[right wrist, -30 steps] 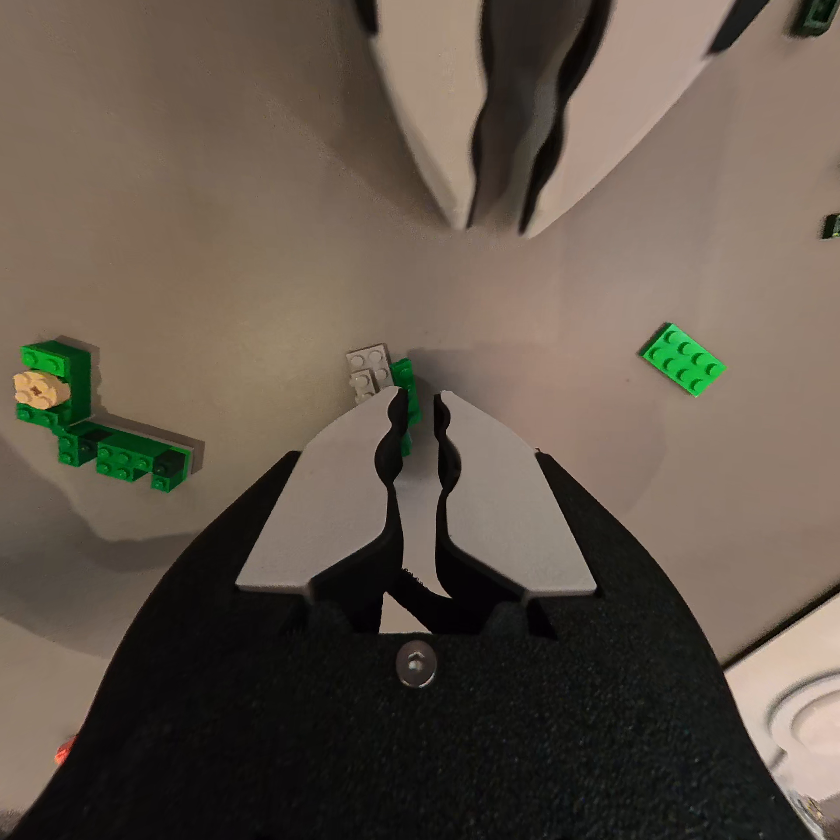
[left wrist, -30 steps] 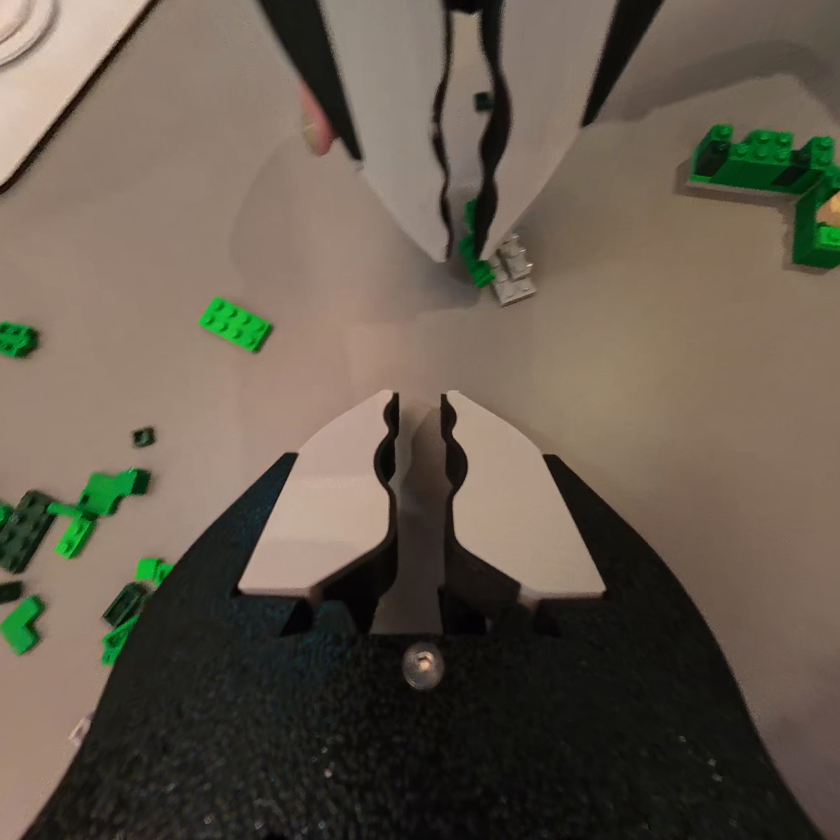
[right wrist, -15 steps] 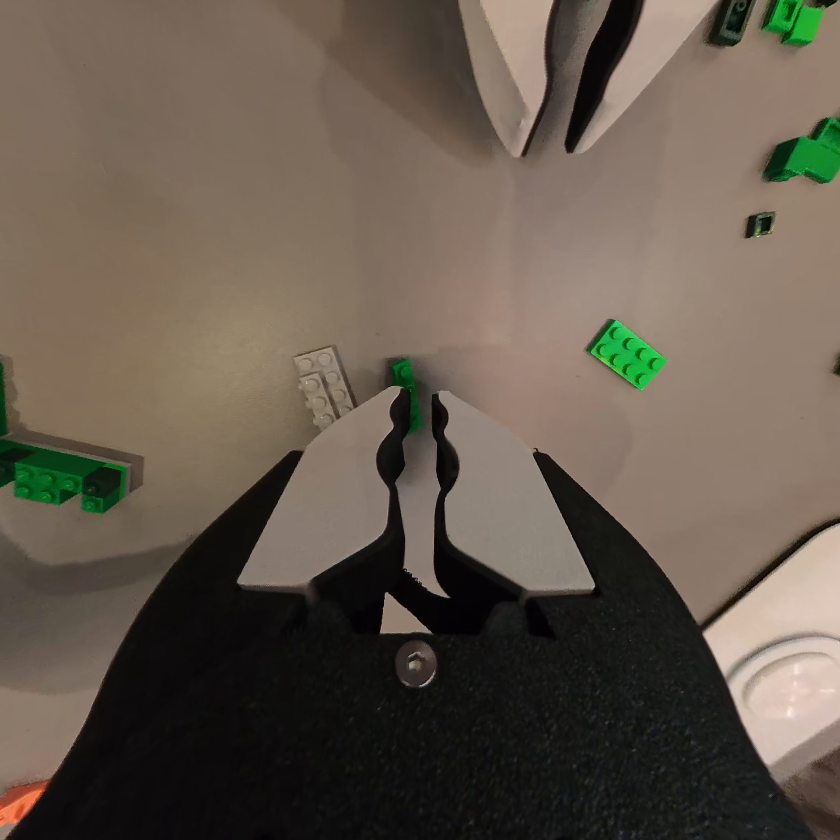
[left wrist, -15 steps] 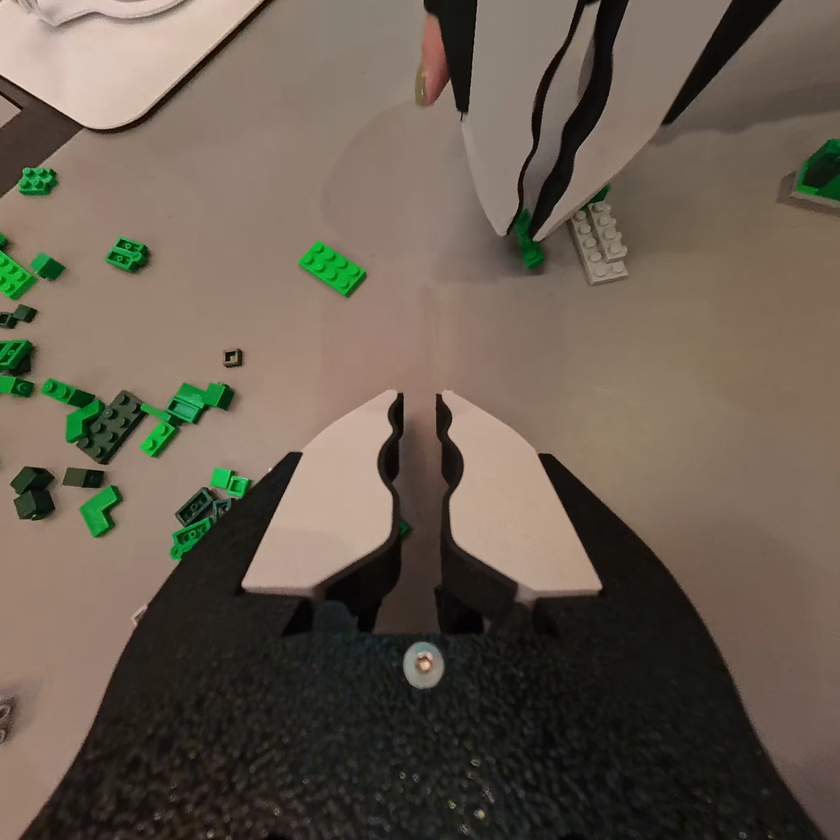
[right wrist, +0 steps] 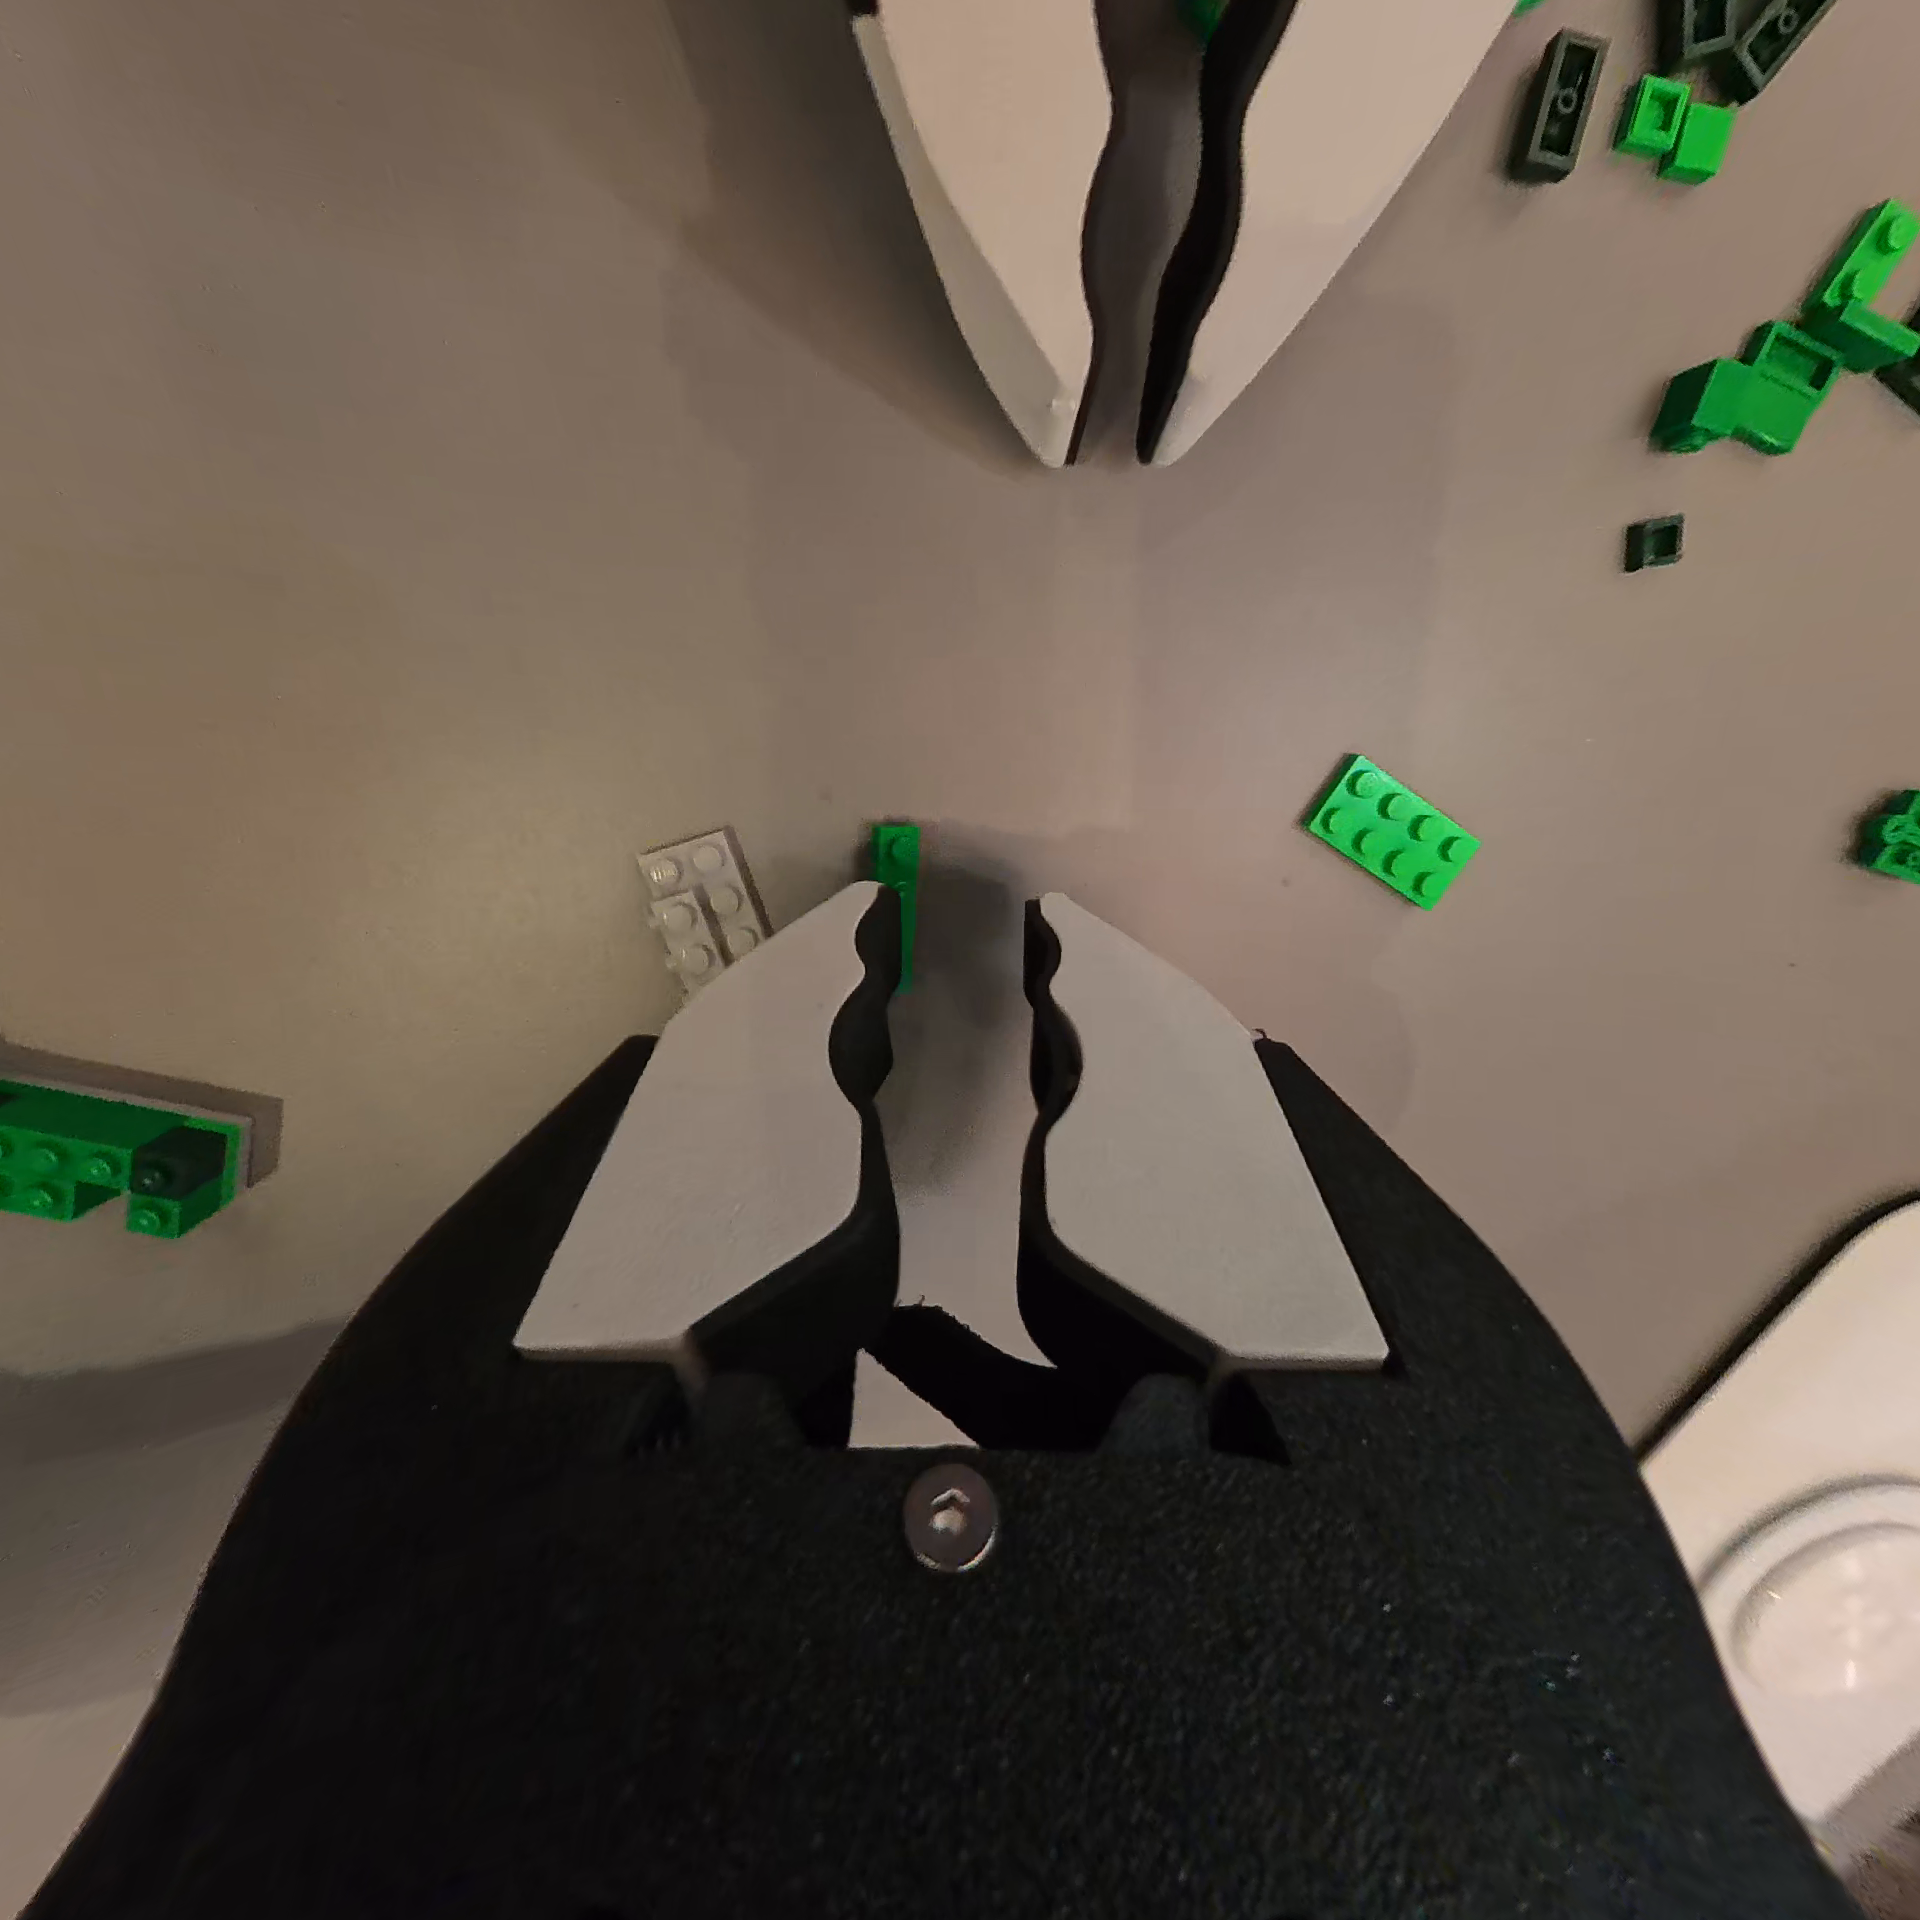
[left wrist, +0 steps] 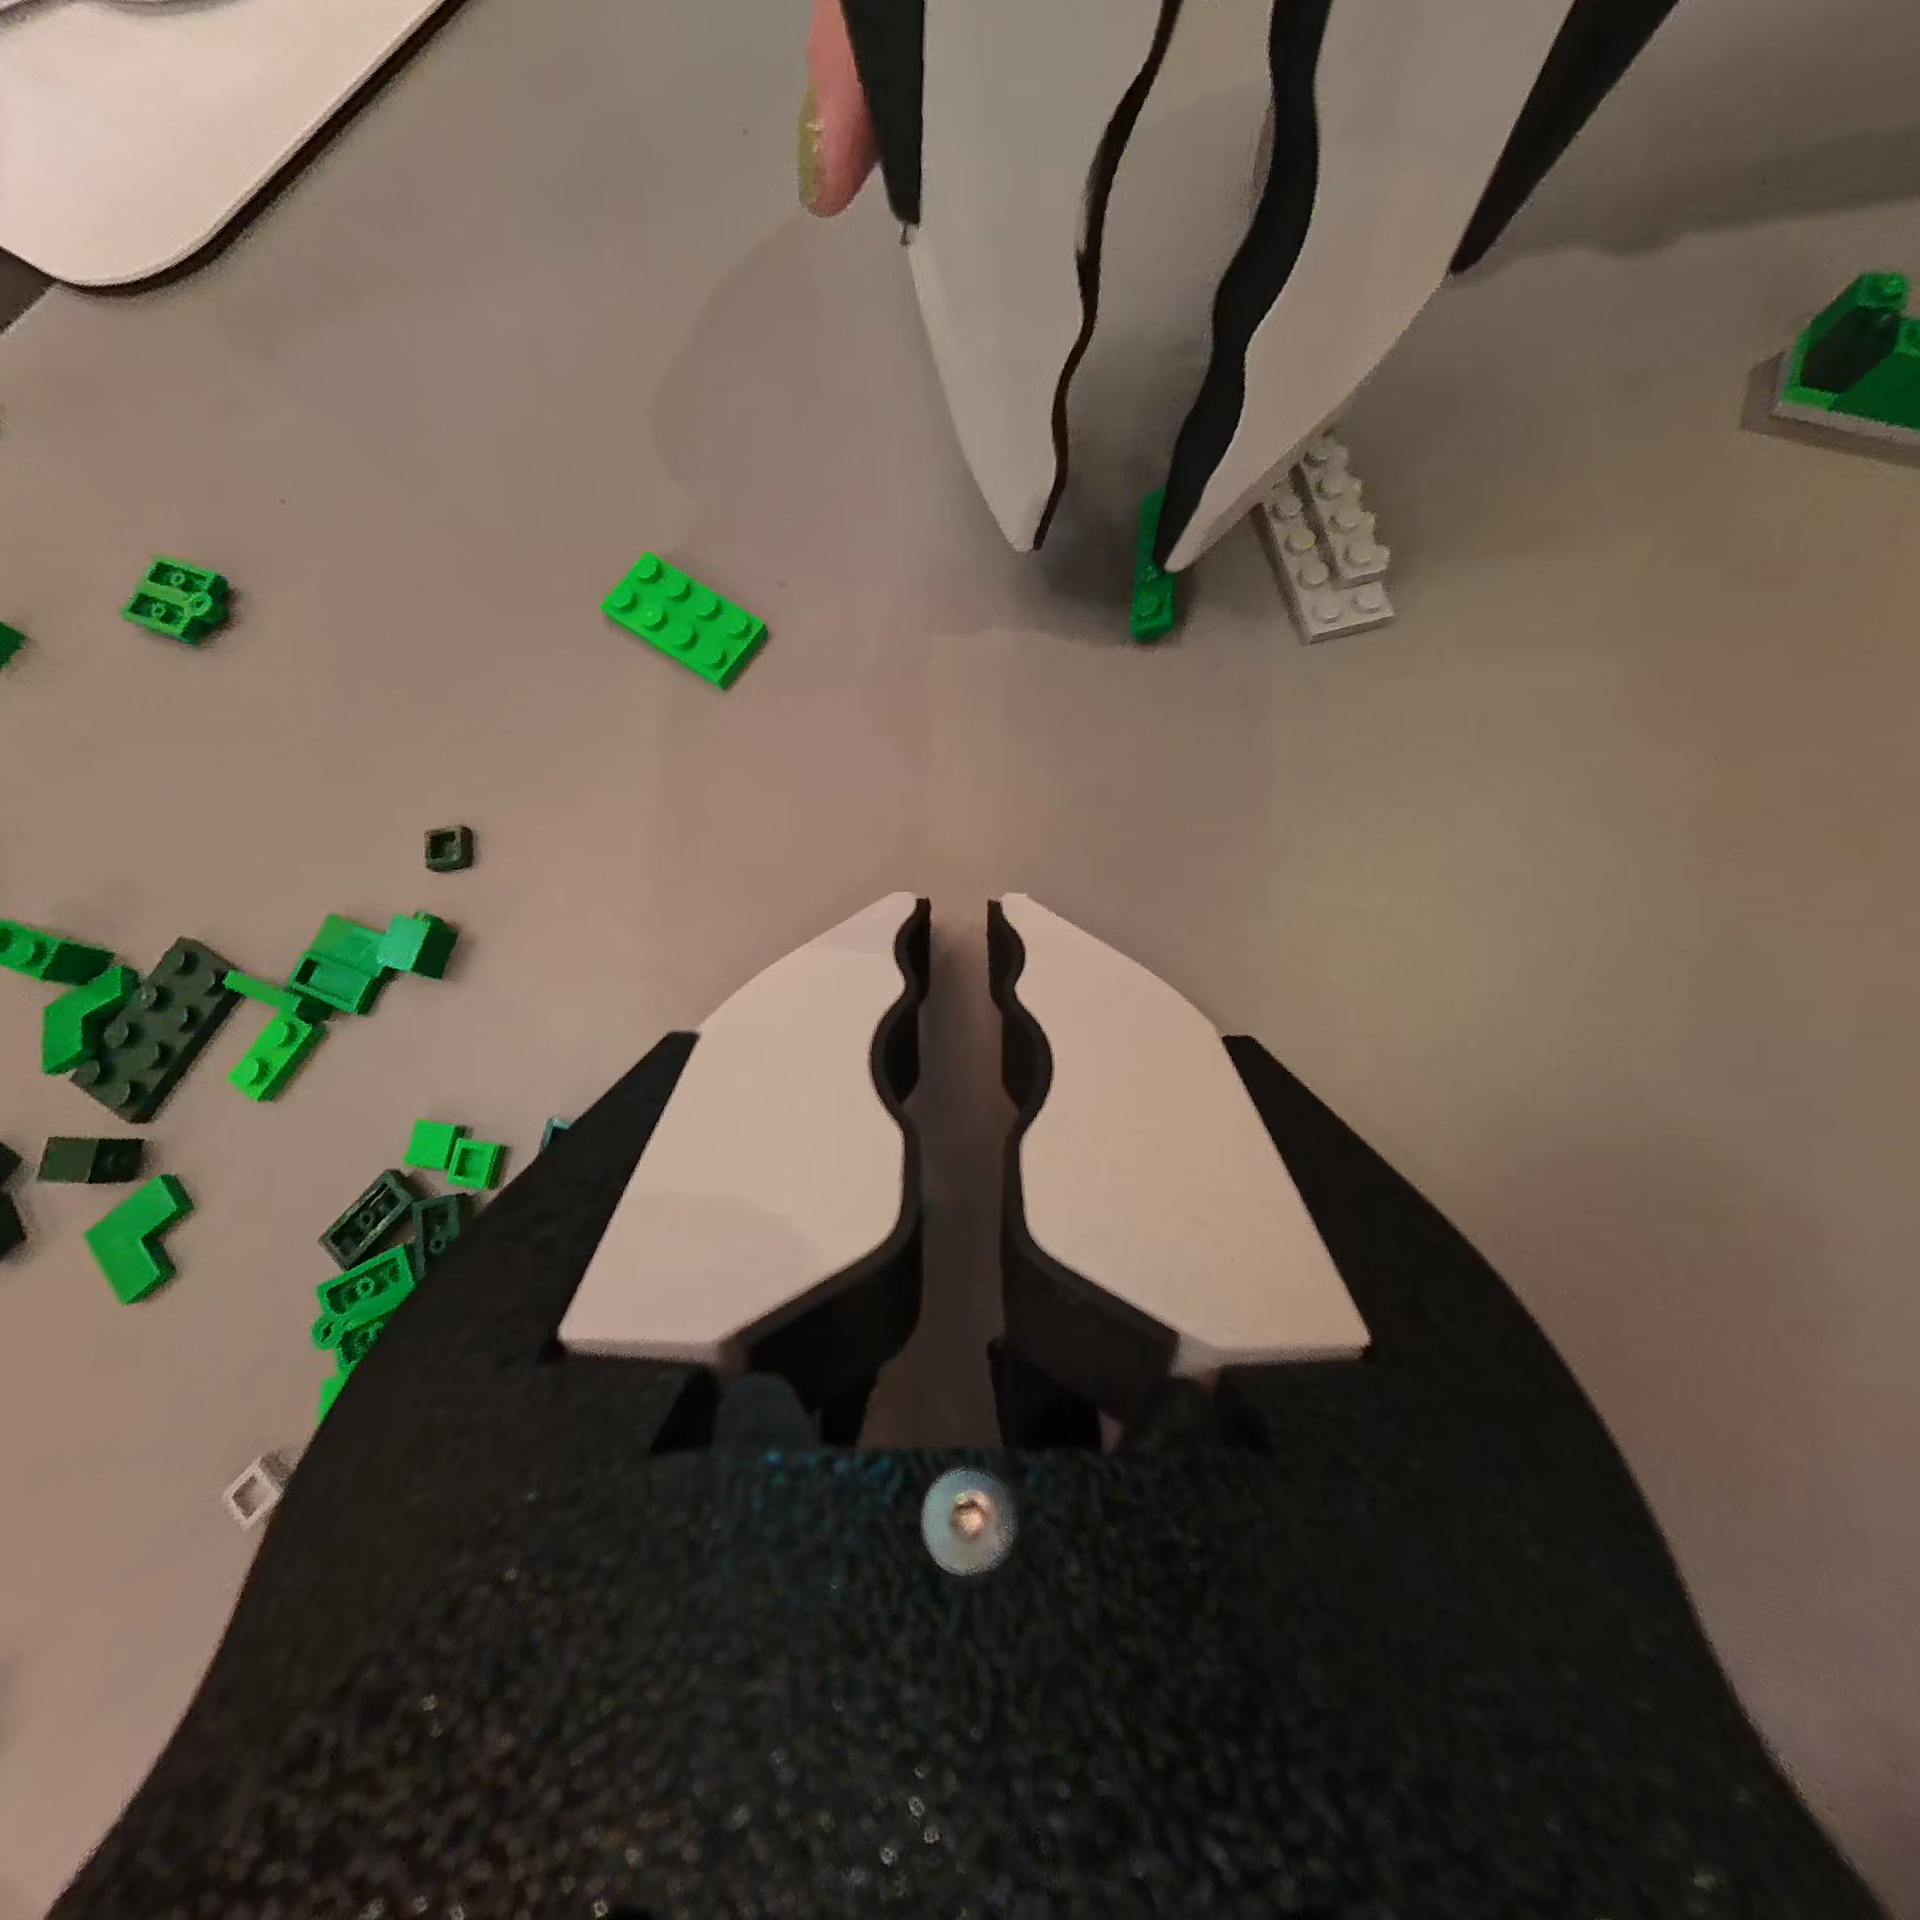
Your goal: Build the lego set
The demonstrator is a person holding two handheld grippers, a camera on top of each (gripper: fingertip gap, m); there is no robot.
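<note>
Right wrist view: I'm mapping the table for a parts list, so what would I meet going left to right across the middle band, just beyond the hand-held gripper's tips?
Green partial build → light grey plates → narrow green plate → bright green 2x4 plate → small green piece at the right edge.

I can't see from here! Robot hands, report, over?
Right jaws open, left jaws nearly shut, empty. Thin green piece beside grey plates, touching right's inner face. Nothing blocking.

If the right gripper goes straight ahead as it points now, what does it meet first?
Probably the narrow green plate lying beside the inner edge of one finger of the open right gripper; past it lies bare table, though depth is unclear.
</note>
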